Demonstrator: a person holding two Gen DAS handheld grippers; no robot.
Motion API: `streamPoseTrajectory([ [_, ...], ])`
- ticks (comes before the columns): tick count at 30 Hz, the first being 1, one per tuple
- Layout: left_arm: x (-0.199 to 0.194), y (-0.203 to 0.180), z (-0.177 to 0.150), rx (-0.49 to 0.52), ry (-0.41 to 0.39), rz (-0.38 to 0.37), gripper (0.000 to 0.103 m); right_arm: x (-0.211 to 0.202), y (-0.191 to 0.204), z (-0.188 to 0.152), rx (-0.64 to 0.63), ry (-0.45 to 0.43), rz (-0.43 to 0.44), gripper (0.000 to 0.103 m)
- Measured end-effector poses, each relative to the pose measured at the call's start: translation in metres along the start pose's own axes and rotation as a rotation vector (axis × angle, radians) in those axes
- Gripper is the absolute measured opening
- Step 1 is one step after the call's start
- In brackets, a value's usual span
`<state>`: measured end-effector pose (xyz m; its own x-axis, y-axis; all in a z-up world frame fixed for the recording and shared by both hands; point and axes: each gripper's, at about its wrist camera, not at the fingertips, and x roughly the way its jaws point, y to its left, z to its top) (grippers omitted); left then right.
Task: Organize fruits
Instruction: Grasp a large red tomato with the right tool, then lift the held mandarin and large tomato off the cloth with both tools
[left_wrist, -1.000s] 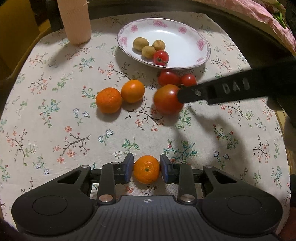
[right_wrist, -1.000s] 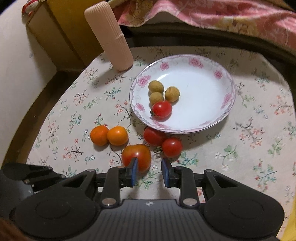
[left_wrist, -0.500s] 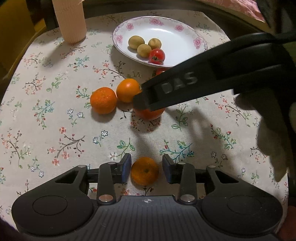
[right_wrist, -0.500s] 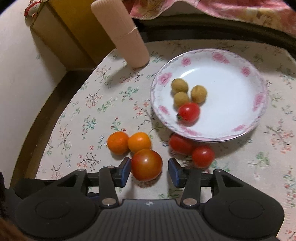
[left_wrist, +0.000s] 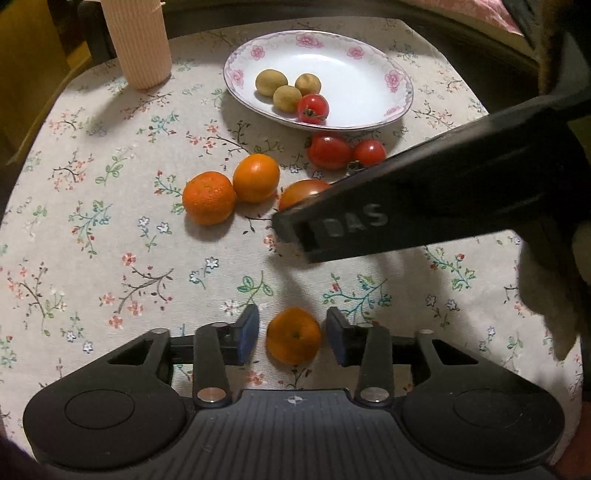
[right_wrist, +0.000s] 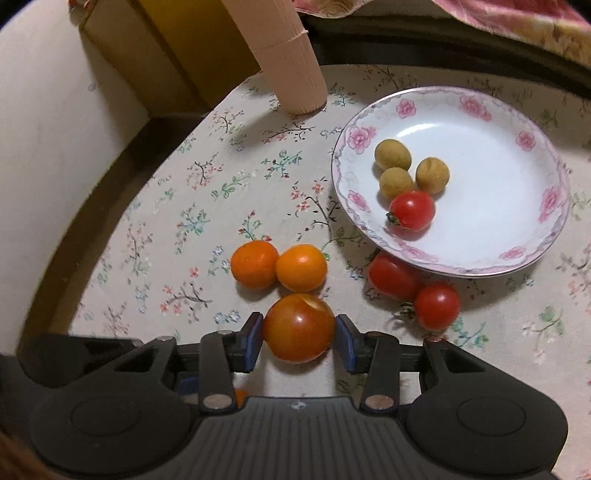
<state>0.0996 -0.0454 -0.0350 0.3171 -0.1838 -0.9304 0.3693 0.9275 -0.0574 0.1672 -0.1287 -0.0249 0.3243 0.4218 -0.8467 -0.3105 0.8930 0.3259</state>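
Surface: round, under a floral cloth, carrying all the fruit.
Plate: white with pink flowers, far right; three small brown-green fruits and one cherry tomato sit close together inside it.
Cup: ribbed, beige, upright at the far left.
Right gripper: fingers spread around the big tomato, pads just beside its flanks; whether they touch it I cannot tell.
Left gripper: fingers spread, a gap on each side of the near orange, which lies on the cloth.
Two oranges: touching each other mid-surface, just left of and beyond the big tomato.
Two cherry tomatoes: on the cloth, side by side against the plate's near rim.
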Motion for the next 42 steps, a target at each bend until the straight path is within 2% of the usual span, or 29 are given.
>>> streamPoseTrajectory([
  [3,-0.002,0.000,0.000,0.001,-0.005,-0.004,0.040,-0.007,-0.003,-0.003,-0.017,-0.003,-0.036,0.042],
  [12,-0.007,-0.007,-0.002,0.026,-0.011,-0.005,0.039,-0.041,-0.017,-0.023,-0.040,-0.031,-0.158,0.042],
  [21,-0.007,-0.017,-0.004,0.052,-0.002,0.011,0.039,-0.056,-0.021,-0.063,-0.046,0.019,-0.227,0.042],
  [28,-0.002,-0.018,-0.007,0.069,0.006,0.018,0.044,-0.053,-0.017,-0.067,-0.073,0.005,-0.243,0.042],
  [32,-0.002,-0.018,-0.007,0.079,0.004,0.021,0.044,-0.047,-0.022,-0.065,-0.052,0.018,-0.213,0.042],
  [39,-0.002,-0.019,-0.008,0.095,0.006,0.019,0.043,-0.041,-0.019,-0.064,-0.086,0.022,-0.204,0.042],
  [42,-0.003,-0.020,-0.008,0.097,0.006,0.011,0.040,-0.041,-0.021,-0.063,-0.084,0.026,-0.196,0.042],
])
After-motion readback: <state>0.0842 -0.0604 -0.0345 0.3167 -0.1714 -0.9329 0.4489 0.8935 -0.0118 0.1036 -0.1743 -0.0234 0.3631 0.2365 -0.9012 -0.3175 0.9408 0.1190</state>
